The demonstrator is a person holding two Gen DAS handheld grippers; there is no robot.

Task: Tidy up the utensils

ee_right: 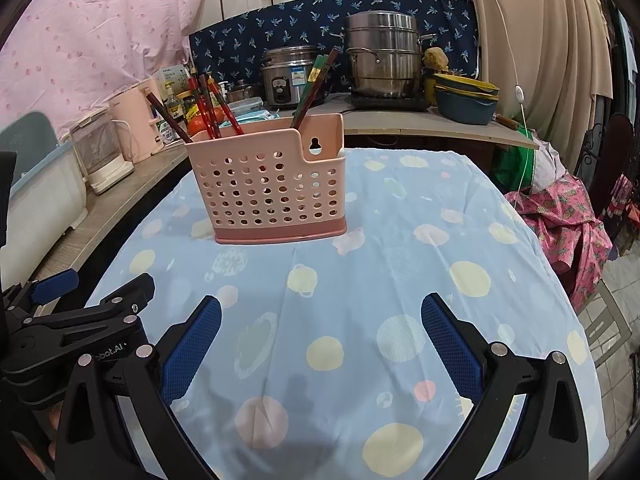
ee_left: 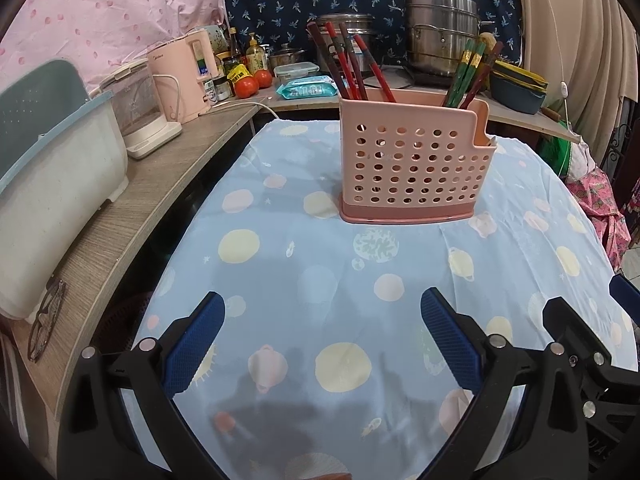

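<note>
A pink perforated utensil holder [ee_left: 414, 168] [ee_right: 269, 188] stands upright on the blue spotted tablecloth [ee_left: 320, 280] [ee_right: 380, 280]. Red chopsticks [ee_left: 352, 64] [ee_right: 200, 108] lean in its left compartment. Green and dark ones [ee_left: 472, 72] [ee_right: 314, 84] lean in its right compartment. My left gripper [ee_left: 322, 304] hangs open over the cloth, well short of the holder, with nothing between its blue pads. My right gripper [ee_right: 320, 308] is also open and empty, beside the left one. The left gripper's black frame [ee_right: 80, 320] shows at the lower left of the right wrist view.
A wooden counter [ee_left: 160, 184] runs along the left with a pale blue dish tub [ee_left: 52, 184], a kettle base [ee_left: 140, 116], a pink kettle [ee_left: 180, 72] and eyeglasses [ee_left: 46, 320]. Steel pots [ee_right: 384, 60], tomatoes [ee_left: 252, 82] and stacked bowls [ee_right: 466, 100] sit behind. Patterned fabric [ee_right: 568, 224] hangs right.
</note>
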